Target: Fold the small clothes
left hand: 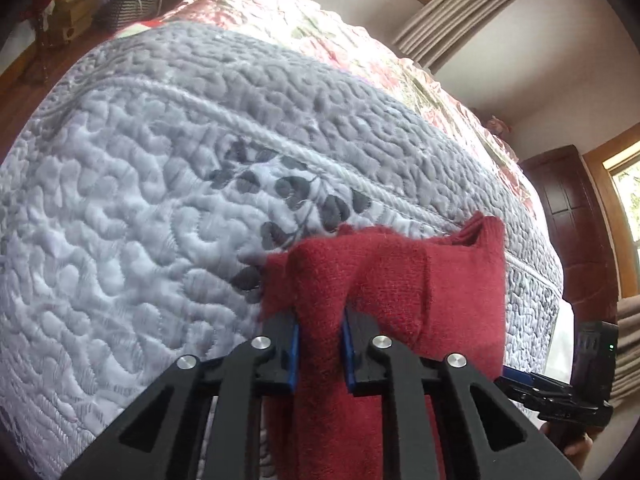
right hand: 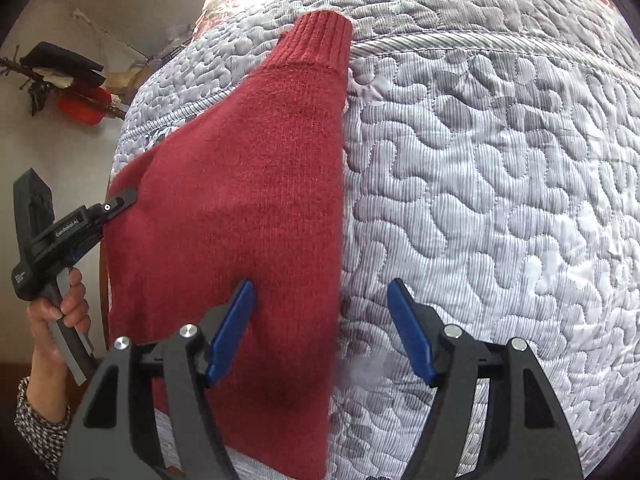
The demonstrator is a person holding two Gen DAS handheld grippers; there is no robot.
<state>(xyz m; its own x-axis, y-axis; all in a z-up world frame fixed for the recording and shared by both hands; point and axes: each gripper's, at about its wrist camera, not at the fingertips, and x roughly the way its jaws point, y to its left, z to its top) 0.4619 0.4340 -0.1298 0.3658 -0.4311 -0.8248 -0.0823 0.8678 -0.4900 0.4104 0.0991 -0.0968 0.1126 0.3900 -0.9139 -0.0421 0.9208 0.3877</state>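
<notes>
Blue-padded fingers of the left gripper pinch a bunched fold of the red knit garment, lifting it off the grey quilted bedspread. Only the right wrist view shows the garment's full spread: flat on the quilt, ribbed cuff pointing away. There the right gripper hovers with jaws spread wide, straddling the garment's straight right edge.
</notes>
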